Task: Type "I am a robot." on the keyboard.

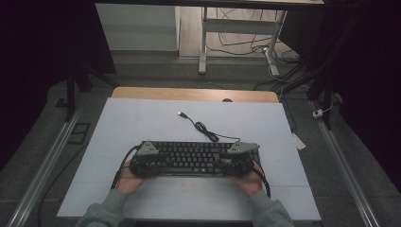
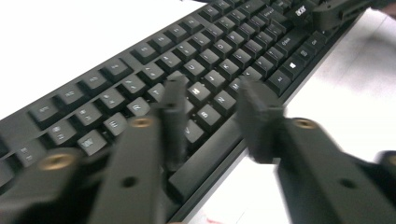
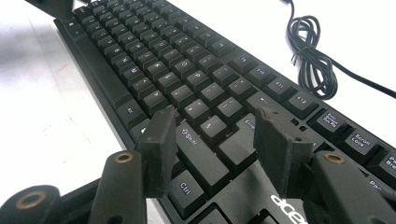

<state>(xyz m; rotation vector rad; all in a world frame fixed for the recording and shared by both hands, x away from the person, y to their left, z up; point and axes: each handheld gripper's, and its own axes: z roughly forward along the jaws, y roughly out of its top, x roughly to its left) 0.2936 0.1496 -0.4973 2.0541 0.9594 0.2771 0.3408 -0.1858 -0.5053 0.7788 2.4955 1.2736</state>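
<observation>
While both hands are resting at the lower middle of the high view, the left claw and right claw are sitting at the two short ends of the black keyboard, which is lying flat on the white worktop just below frame centre. Step in hand looks like gripping or letting go of the keyboard ends, probably to shift it. In the left gripper view the left claw is standing partly open, jaws straddling the keyboard's front edge, pads not pressing anything, slightly motion-blurred. In the right gripper view the right claw is also standing open over the Shift and Ctrl keys of the keyboard, nothing pinched between the jaws. Next move, as a guess: each claw is needing to drop over the keyboard's edge and close evenly, so the board lifts level and does not twist. USB cable is running coiled toward the upper middle of the worktop; watch it for snagging.

Hard to make out: the high view is dim, the claw tips are hiding under grey plates, so contact with the keys is unclear there. Keyboard's far right end is being cut off in the right gripper view
</observation>
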